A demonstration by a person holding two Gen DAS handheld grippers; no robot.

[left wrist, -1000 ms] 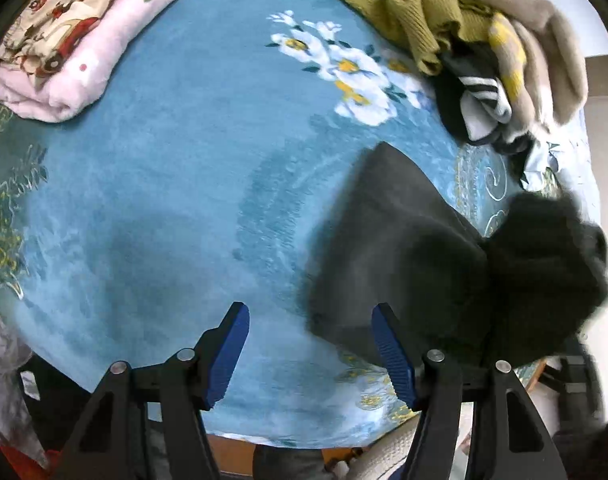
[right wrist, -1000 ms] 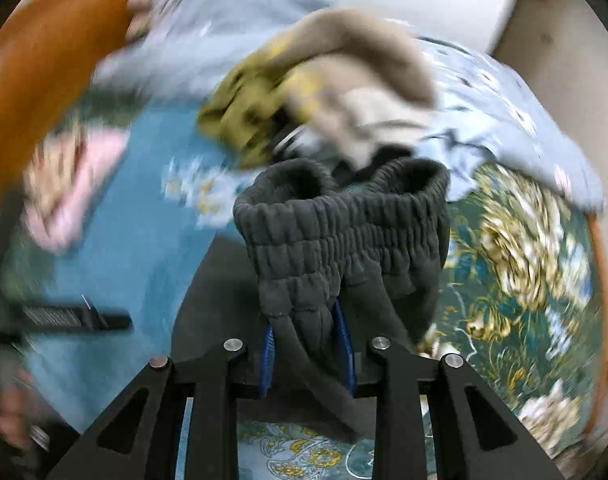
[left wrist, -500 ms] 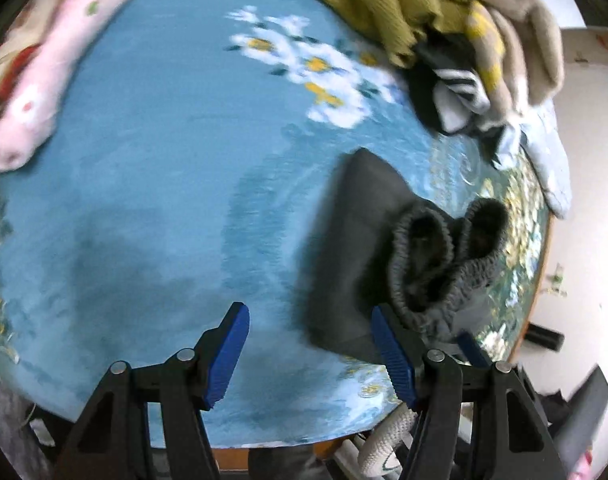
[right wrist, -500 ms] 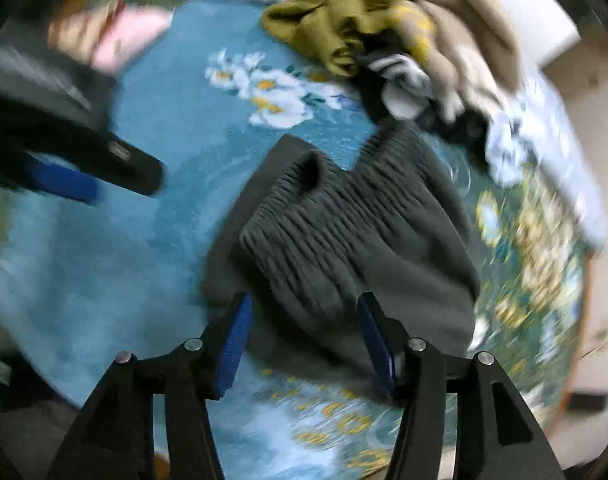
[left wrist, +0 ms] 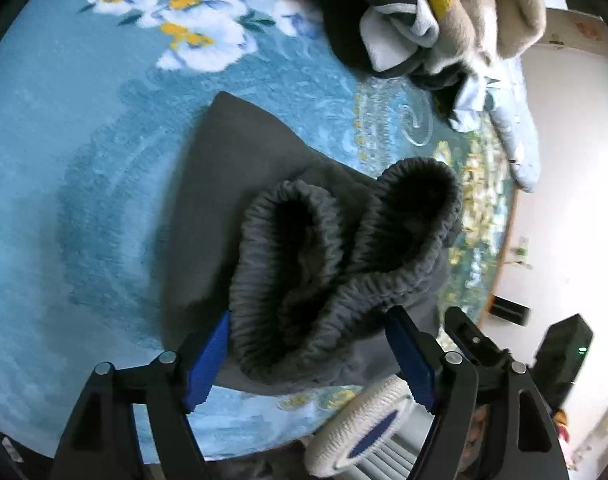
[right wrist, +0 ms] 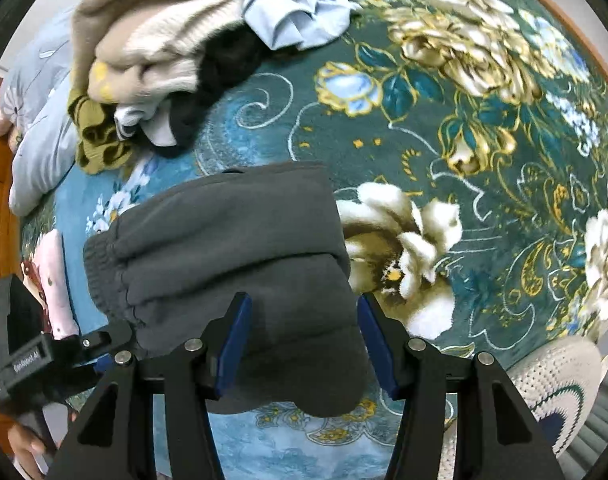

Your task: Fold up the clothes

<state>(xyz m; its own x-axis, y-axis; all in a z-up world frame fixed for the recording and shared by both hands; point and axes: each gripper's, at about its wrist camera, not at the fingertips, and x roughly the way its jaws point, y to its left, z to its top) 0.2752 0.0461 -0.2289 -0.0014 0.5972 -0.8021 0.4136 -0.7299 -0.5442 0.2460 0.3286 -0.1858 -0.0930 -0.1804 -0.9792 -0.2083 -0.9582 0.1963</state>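
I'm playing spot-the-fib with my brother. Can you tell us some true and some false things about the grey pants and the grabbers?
1. Both grabbers are open. True: the left gripper and right gripper each have their fingers spread.
2. The grey pants lie on a red blanket. False: the blanket is blue with flowers.
3. A clothes pile sits beyond the pants. True.
4. The pants are flat, with no ruffled band. False: a bunched elastic band shows.
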